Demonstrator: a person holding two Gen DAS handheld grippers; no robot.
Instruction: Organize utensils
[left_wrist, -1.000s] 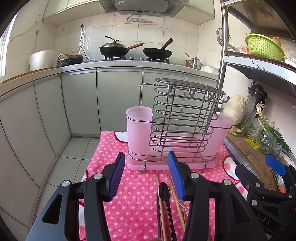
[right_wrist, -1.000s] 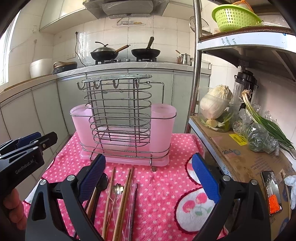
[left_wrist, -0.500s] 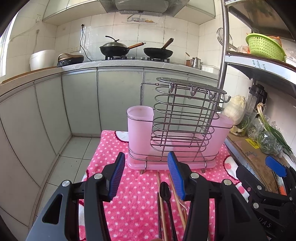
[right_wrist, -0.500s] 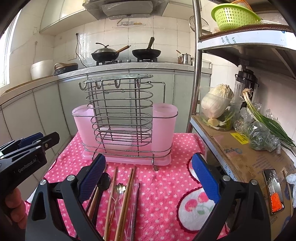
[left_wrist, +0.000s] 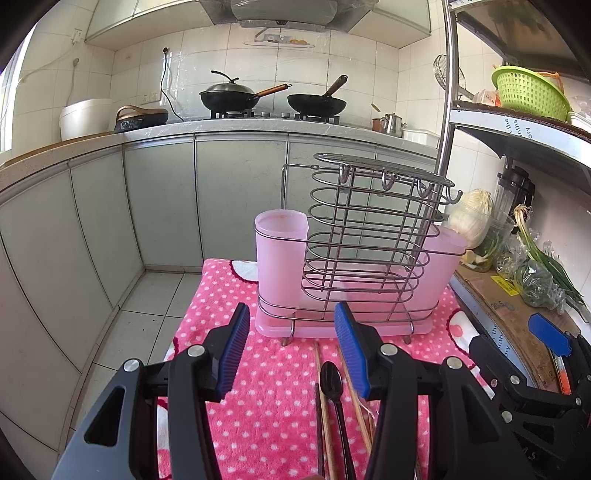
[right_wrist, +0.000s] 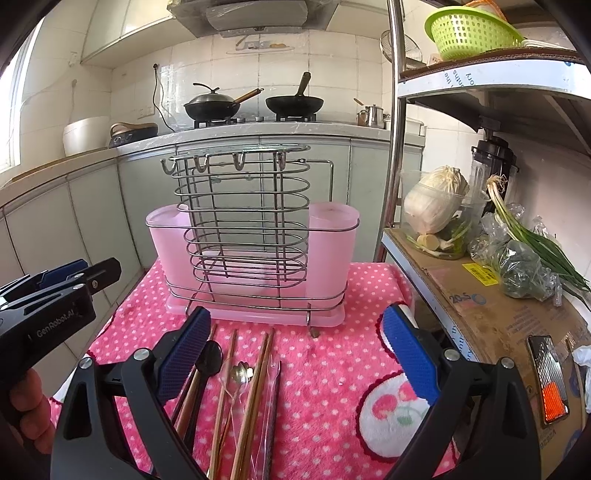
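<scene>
My left gripper (left_wrist: 291, 345) and right gripper (right_wrist: 301, 352) both gape, holding nothing, above chopsticks (right_wrist: 255, 384) and black spoon (left_wrist: 332, 380); utensil rack (right_wrist: 251, 251) beyond.

Pink white-dotted cloth (right_wrist: 332, 369) — pale pink holder (right_wrist: 332, 251), black spoon (left_wrist: 330, 376)

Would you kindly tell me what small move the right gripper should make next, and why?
Probably lower the right gripper, open and empty, onto the brown wooden chopsticks lying on the pink dotted cloth; the wire-and-pink-plastic utensil holder behind them looks empty.
</scene>
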